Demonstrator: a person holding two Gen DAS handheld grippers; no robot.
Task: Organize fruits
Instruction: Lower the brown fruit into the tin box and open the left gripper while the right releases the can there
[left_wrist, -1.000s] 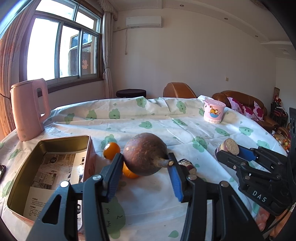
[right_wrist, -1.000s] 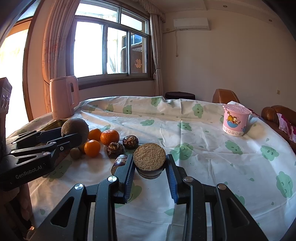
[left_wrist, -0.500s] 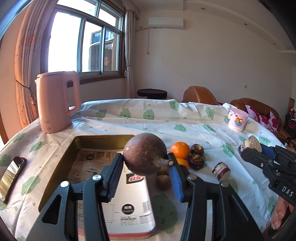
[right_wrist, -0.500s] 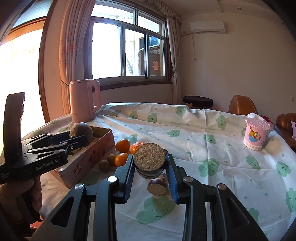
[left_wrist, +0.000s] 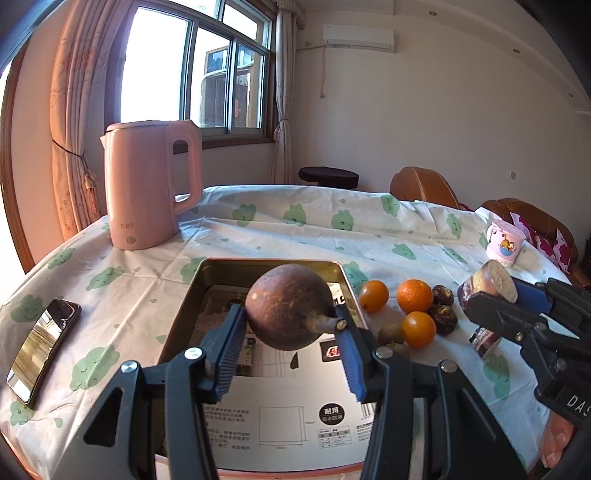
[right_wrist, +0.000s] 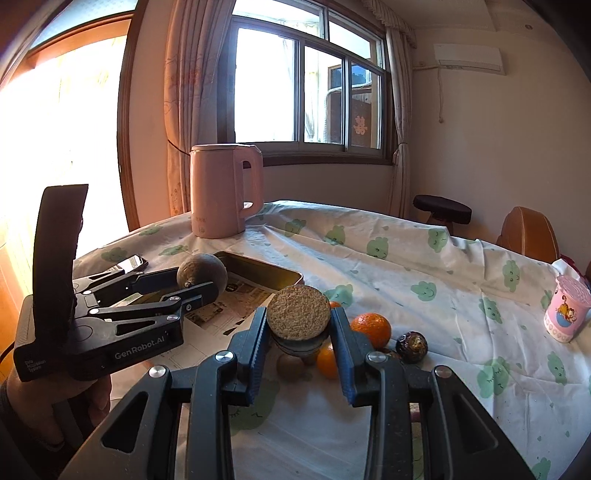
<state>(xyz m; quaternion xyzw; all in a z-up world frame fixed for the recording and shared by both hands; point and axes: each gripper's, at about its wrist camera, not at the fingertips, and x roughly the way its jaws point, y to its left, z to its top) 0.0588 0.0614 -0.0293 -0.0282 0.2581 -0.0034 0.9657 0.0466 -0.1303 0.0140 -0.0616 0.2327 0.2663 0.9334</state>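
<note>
My left gripper is shut on a big round brown fruit with a stem and holds it above the gold tin tray, which is lined with printed paper. My right gripper is shut on a cut root piece with a rough tan face, held above the fruit pile. The same piece shows in the left wrist view. On the cloth right of the tray lie oranges, small brown fruits and dark wrinkled fruits.
A pink kettle stands at the back left. A phone lies near the left table edge. A pink cup stands at the far right. Another cut piece lies on the cloth under my right gripper.
Both grippers have swung left with their loads. The big brown fruit is now over the tray instead of over the fruit pile. Both grips are unchanged.
</note>
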